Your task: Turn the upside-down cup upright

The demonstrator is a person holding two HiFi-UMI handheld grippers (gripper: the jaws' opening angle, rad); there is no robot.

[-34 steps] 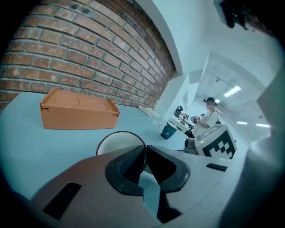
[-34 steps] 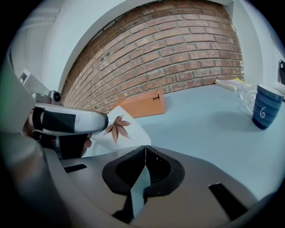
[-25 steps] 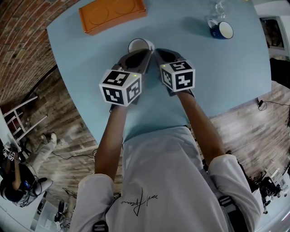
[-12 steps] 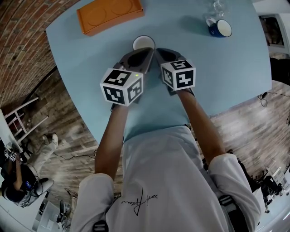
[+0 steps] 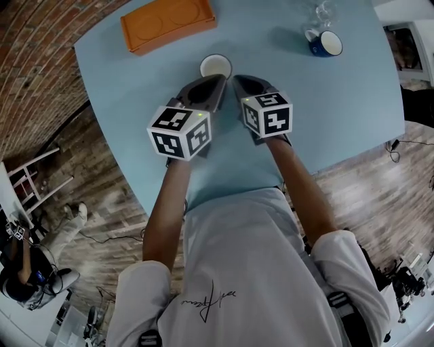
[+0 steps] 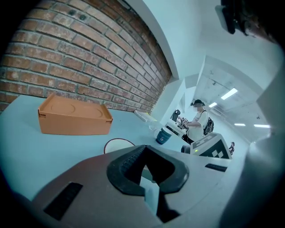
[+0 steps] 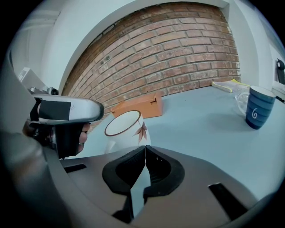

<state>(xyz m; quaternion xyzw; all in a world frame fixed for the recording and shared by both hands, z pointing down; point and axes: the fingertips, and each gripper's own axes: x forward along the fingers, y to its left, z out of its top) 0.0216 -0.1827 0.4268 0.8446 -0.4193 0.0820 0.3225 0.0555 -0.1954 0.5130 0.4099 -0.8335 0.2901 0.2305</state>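
A white cup [image 5: 215,66] with a brown rim and a leaf print stands upright, mouth up, on the light blue table [image 5: 339,108]. In the head view both grippers sit side by side just on the near side of it. My left gripper [image 5: 222,79] is shut with nothing between its jaws, and the cup [image 6: 118,144] shows just past its tips to the left. My right gripper [image 7: 145,148] is also shut and empty, with the cup [image 7: 126,129] right behind its tips. Part of the left gripper's body [image 7: 67,111] shows at the left of the right gripper view.
An orange box [image 5: 168,24] lies at the far left of the table. A blue mug [image 5: 328,43] and a clear glass [image 5: 325,12] stand at the far right. The table's near edge runs just behind the grippers' marker cubes. A person [image 6: 199,121] stands far off.
The cup leaned with its side showing a second ago. It now stands upright with its full round mouth facing up. Both grippers have hardly moved.
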